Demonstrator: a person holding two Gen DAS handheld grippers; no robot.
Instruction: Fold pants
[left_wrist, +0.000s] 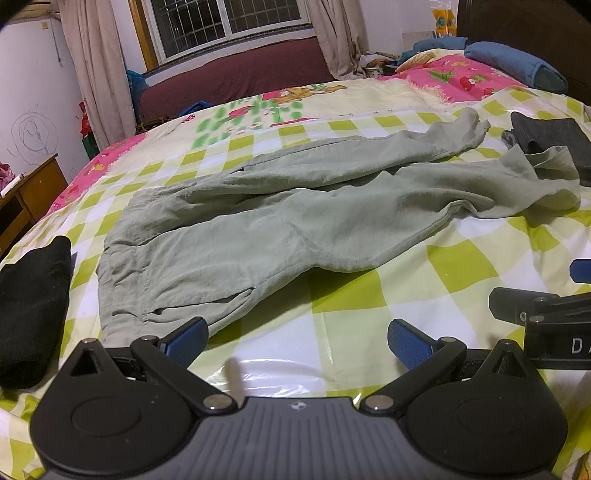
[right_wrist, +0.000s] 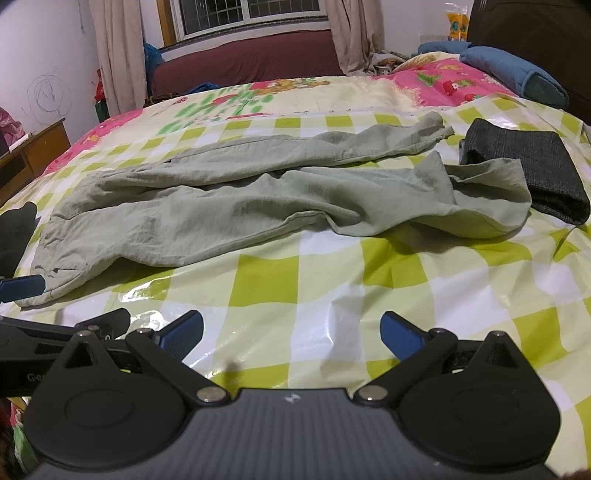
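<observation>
Checkered bed cover (left_wrist: 461, 266) w/ wrinkled green pants (left_wrist: 280, 221) unfolded (legs rightward), both grippers' jaws apart, empty.

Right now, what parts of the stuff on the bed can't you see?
- Black clothes: left wrist view, cut off by the frame's left edge.
- Grey folded cloth: right wrist view, near corner hidden under the green pants cuff.
- Pants' underside: hidden in both views.
</observation>
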